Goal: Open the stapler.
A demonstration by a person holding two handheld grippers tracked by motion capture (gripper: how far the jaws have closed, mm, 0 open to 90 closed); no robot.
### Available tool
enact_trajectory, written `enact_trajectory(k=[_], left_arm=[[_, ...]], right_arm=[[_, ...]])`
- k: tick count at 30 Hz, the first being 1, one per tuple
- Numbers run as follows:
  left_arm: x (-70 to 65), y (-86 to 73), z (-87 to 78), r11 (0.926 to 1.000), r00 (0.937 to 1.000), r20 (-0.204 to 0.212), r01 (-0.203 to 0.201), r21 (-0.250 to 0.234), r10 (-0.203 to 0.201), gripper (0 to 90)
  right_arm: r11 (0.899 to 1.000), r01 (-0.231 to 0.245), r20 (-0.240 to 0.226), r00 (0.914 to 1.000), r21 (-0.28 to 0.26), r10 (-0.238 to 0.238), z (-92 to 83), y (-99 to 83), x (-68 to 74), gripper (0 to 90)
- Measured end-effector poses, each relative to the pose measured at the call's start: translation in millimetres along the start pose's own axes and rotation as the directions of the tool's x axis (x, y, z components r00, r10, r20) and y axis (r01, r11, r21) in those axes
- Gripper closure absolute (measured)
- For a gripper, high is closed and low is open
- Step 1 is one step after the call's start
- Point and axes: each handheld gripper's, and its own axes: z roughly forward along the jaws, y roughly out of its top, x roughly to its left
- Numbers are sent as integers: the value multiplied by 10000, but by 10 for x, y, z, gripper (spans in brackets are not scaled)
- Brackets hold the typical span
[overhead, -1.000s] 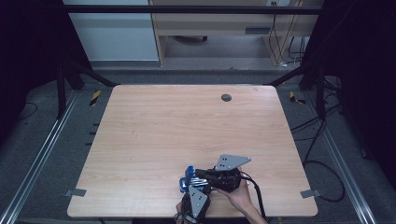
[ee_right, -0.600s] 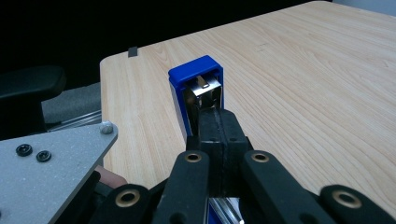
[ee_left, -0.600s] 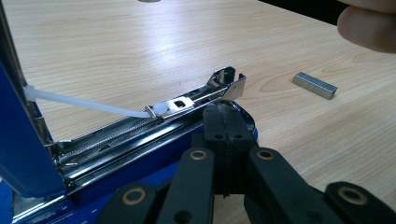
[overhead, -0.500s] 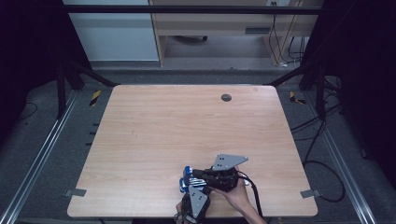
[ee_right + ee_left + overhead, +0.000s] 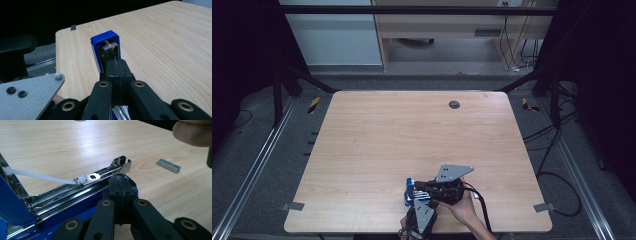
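Both grippers closed over an opened blue stapler at the near edge of the tabletop.

High view: the blue stapler [image 5: 409,194] lies near the near edge of the tabletop [image 5: 377,145], with the left gripper [image 5: 421,216] just on its near side and the right gripper [image 5: 424,189] just to its right, held in a hand [image 5: 464,210]. Left gripper view: the left gripper [image 5: 121,185], jaws pressed together with nothing between them, rests against the stapler [image 5: 15,205], which is opened so its metal magazine [image 5: 82,187] lies bare; a strip of staples [image 5: 168,165] lies beyond the stapler, well apart from it. Right gripper view: the right gripper [image 5: 117,65], jaws together and empty, sits atop the stapler [image 5: 105,40], pointing along it.
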Motion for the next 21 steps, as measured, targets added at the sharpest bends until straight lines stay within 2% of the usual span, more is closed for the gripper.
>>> enact_trajectory(k=[21], left_arm=[[-1,-3,-3,10000,9999,-83,-85,-20,85,896]], right_arm=[[10000,-50,-248,9997,-75,48,117,34,-6,900]])
